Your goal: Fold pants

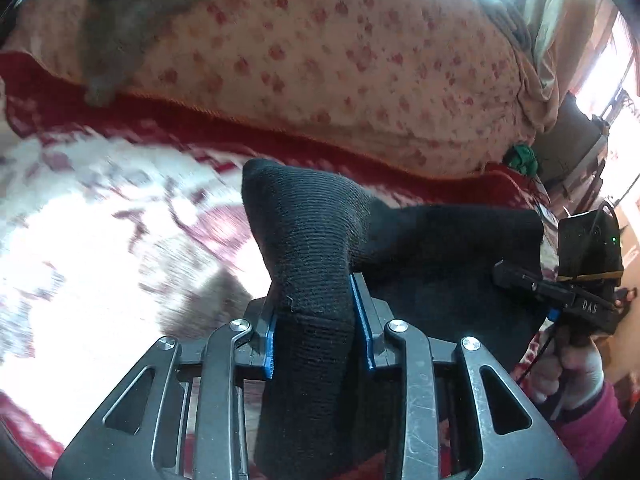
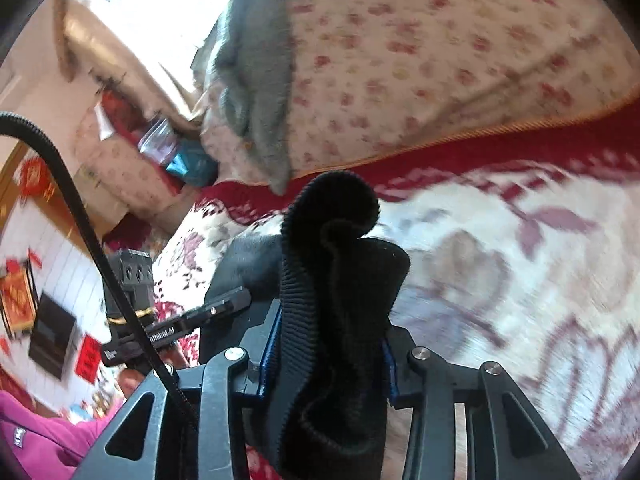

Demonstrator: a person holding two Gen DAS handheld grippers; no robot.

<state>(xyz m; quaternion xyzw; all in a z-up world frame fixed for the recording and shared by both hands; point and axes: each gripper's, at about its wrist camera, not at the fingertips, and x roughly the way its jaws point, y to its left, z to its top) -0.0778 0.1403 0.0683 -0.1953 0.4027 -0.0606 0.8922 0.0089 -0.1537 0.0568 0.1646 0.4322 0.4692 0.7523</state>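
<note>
The black knit pants (image 1: 304, 240) hang between my two grippers above a red and white floral blanket (image 1: 100, 240). My left gripper (image 1: 316, 320) is shut on a bunched ribbed edge of the pants, which sticks up past the blue pads. My right gripper (image 2: 328, 356) is shut on another ribbed fold of the pants (image 2: 340, 280). The right gripper's body shows at the right of the left wrist view (image 1: 580, 292), with black cloth stretched toward it. The left gripper's body shows at the left of the right wrist view (image 2: 160, 328).
A pink floral quilt (image 1: 340, 60) is heaped behind the blanket, with a grey garment (image 1: 116, 36) lying on it. A plastic bottle (image 2: 160, 140) and clutter sit beside the bed. The person's pink sleeve (image 1: 580, 432) is at lower right.
</note>
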